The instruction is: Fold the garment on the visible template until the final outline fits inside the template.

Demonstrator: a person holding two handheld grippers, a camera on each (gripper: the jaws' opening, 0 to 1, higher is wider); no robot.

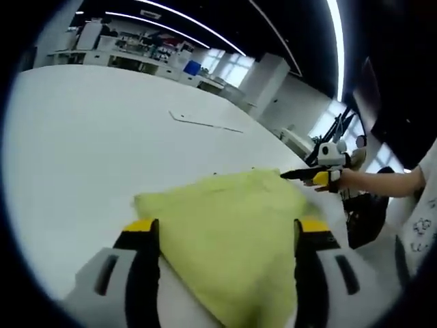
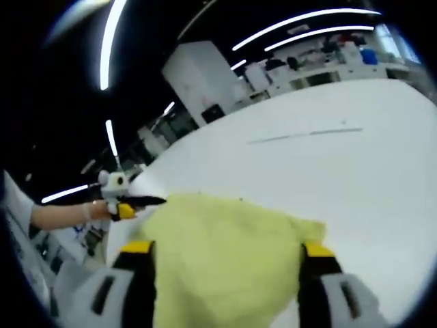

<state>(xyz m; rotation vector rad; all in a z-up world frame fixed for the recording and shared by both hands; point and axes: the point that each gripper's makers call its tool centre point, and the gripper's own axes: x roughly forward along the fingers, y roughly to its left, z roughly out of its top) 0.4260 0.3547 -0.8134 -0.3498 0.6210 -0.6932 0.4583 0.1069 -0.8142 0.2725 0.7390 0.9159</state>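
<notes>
On white table (image 1: 82, 150) | yellow garment (image 1: 232, 232) between both grippers' spread jaws, ungripped

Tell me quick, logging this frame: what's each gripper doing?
Left gripper: open, jaws either side of the yellow garment.
Right gripper: open, jaws wide apart over the garment too.

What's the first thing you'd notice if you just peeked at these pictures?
The bright yellow-green garment jumps out, lying crumpled on the big white table right between the left gripper jaws. In the right gripper view the same cloth spreads between the right gripper jaws. Far off on the table runs a thin line, the template edge.
</notes>
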